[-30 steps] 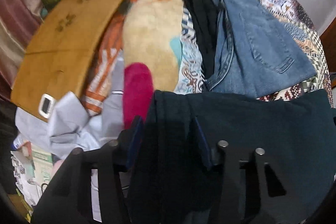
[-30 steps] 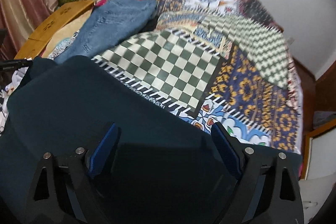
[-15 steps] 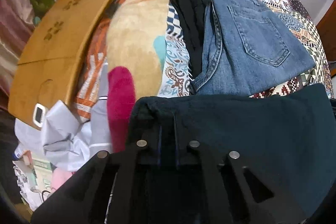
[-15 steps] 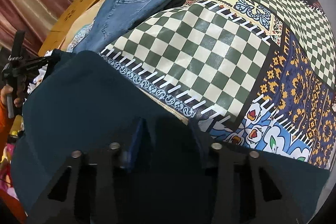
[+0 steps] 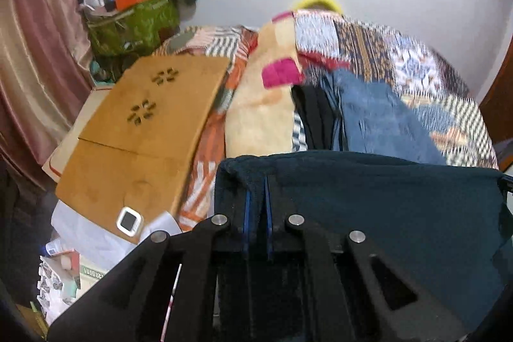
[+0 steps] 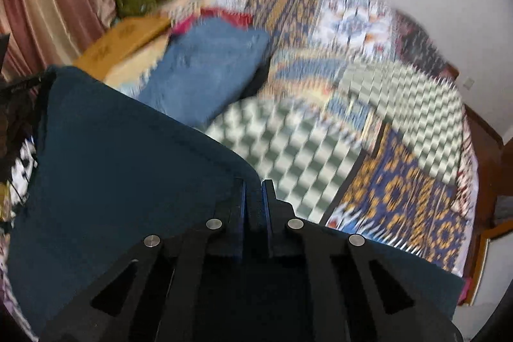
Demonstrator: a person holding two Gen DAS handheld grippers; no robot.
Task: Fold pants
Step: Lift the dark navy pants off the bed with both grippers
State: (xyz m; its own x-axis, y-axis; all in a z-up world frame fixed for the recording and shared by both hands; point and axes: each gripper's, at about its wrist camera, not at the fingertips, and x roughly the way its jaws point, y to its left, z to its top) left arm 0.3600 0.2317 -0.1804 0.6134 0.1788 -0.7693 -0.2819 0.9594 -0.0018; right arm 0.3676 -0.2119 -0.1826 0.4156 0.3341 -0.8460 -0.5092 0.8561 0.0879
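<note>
Motion blur smears both views – bedspread (image 6: 400, 175) pattern and the folded jeans (image 6: 208, 69) are soft in the right wrist view, quilt detail is lost in the left one. The lower part of the dark teal pants (image 5: 384, 213) is hidden behind both gripper bodies and cut off at 6 o'clock, so the full length can't be made out.

Left gripper (image 5: 256, 201): fingers pressed together, clamping the pants' upper corner at about 12 o'clock of the fingertips; fabric spreads from there toward 3 o'clock.

Right gripper (image 6: 253, 194): also pinched shut on the opposite corner; cloth runs off toward 9–10 o'clock.

The held top edge spans gripper to gripper – that's the only axis readable. Wooden board (image 5: 144, 130) sits at 9 o'clock in the left view.
</note>
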